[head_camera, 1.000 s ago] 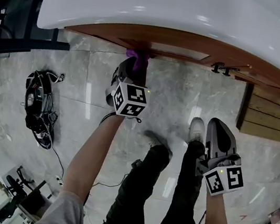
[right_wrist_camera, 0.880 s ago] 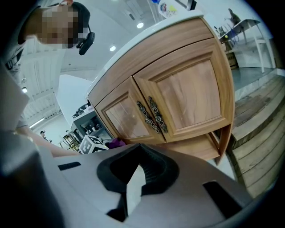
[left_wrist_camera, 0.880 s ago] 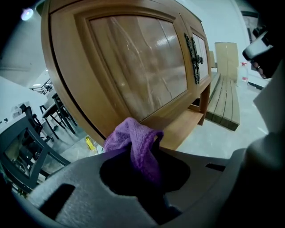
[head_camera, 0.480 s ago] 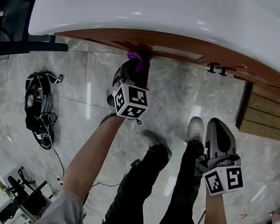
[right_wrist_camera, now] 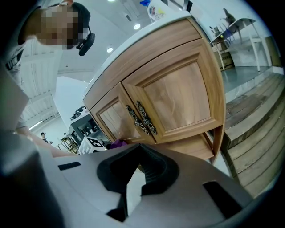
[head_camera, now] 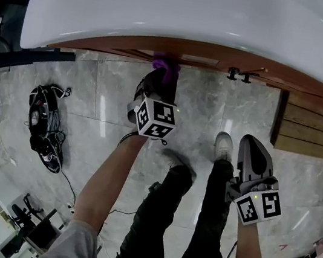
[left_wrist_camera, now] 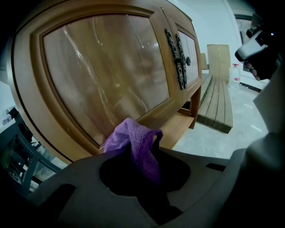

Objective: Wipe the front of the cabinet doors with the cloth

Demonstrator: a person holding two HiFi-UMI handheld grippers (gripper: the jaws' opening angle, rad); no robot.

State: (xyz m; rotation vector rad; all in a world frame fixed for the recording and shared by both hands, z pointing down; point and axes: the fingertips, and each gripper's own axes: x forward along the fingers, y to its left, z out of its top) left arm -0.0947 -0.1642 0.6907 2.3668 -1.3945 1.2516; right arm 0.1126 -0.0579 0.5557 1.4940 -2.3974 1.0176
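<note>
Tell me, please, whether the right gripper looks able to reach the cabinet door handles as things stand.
Probably yes. The right gripper hangs back from the cabinet beside the person's leg, jaws together and empty, and its view shows the handles with nothing in between.

Head view: counter overhang hides nearly all of the cabinet doors, just a thin wood strip shows; cloth mostly behind left claw. Left gripper view: cloth's lower end drops into the dark gap between the jaws, left door top corner lost in the picture's dark rim. Right gripper view: cloth only a tiny purple scrap behind the body of the right claw.
</note>
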